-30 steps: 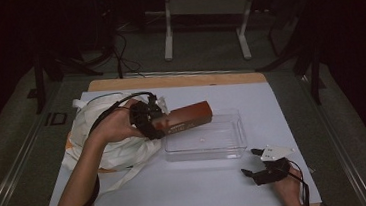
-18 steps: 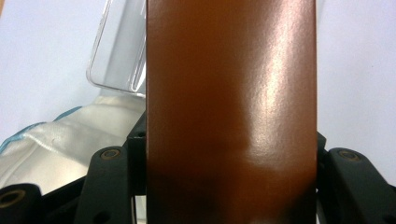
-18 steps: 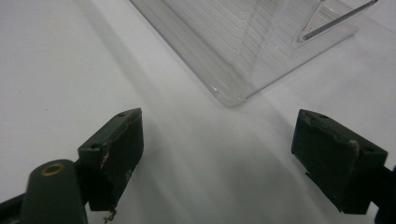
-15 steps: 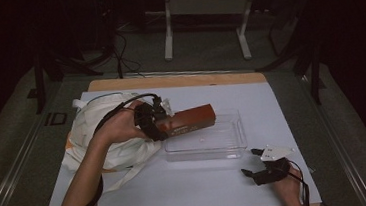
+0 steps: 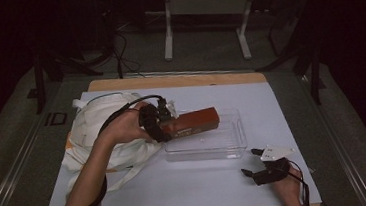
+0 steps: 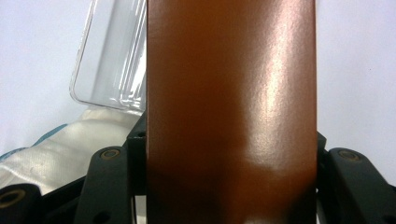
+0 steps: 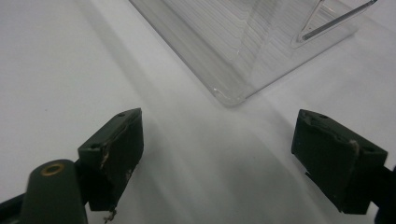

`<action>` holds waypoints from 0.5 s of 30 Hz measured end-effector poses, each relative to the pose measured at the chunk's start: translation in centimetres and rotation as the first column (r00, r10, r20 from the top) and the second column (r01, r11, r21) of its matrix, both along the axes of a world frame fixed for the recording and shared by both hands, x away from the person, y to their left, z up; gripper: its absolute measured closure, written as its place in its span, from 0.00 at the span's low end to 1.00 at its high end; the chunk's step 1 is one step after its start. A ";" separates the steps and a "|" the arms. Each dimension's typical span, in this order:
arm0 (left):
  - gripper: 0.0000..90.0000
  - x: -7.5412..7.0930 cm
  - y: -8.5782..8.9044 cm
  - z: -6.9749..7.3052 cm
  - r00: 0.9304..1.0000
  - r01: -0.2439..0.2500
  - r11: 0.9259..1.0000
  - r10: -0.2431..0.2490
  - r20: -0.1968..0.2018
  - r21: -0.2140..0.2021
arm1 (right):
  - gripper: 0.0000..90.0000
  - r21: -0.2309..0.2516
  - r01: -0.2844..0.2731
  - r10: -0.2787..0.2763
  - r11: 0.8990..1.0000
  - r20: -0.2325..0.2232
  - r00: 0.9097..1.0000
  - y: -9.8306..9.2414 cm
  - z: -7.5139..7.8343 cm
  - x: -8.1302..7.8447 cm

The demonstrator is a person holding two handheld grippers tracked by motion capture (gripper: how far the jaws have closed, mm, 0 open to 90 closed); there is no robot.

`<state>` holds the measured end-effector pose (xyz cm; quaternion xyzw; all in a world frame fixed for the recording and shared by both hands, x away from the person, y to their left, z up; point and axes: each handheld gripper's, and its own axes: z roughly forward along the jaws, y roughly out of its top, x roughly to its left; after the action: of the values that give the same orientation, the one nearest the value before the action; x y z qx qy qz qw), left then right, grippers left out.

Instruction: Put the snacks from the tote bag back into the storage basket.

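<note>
The left gripper [image 5: 168,122] is clamped on one brown box [image 5: 197,123], held above the near-left end of one clear tray [image 5: 235,143]. Lower it level and let go only once it rests on the tray floor (the tray looks light and may slide). The right gripper [image 5: 254,163] rests nearby, jaws apart. One white bag [image 5: 97,125] lies left.

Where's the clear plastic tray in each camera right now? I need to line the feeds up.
High view: clear tray sits mid-table, right of the white bag, under the brown box.
Left gripper view: one tray corner at upper left, beside the box held in the left gripper.
Right gripper view: a tray corner at top centre, beyond the open right gripper.
Shared landmark: the white table cover.
</note>
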<state>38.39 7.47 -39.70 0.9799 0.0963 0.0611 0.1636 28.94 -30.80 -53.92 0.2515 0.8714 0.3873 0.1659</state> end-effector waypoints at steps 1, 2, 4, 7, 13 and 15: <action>0.49 0.0 -0.1 -0.1 1.000 0.001 1.000 -0.001 -0.001 -0.002 | 0.19 0.000 0.000 0.000 1.000 0.000 1.000 0.0 0.0 0.0; 0.49 0.0 -0.1 -0.1 1.000 0.004 1.000 -0.004 0.001 0.001 | 0.19 0.000 0.000 0.000 1.000 0.000 1.000 0.0 0.0 0.0; 0.49 -0.1 -0.3 -0.2 1.000 0.007 1.000 -0.007 0.002 0.005 | 0.19 0.000 0.000 0.000 1.000 0.000 1.000 0.0 0.0 0.0; 0.49 -0.1 -0.5 -0.4 1.000 0.022 1.000 -0.022 0.002 0.016 | 0.19 -0.001 -0.001 0.001 1.000 0.000 1.000 0.0 0.0 0.0; 0.49 -0.1 -0.9 -0.7 0.999 0.042 0.999 -0.042 0.002 0.034 | 0.19 -0.001 0.000 0.000 1.000 -0.001 1.000 0.0 0.0 0.0; 0.49 -0.2 -1.0 -0.8 0.999 0.053 0.998 -0.054 0.007 0.037 | 0.19 -0.001 -0.001 0.001 1.000 0.000 1.000 0.0 0.0 0.0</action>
<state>38.19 6.44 -40.50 0.9848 0.0682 0.0623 0.1474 28.94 -30.79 -53.94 0.2511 0.8716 0.3869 0.1661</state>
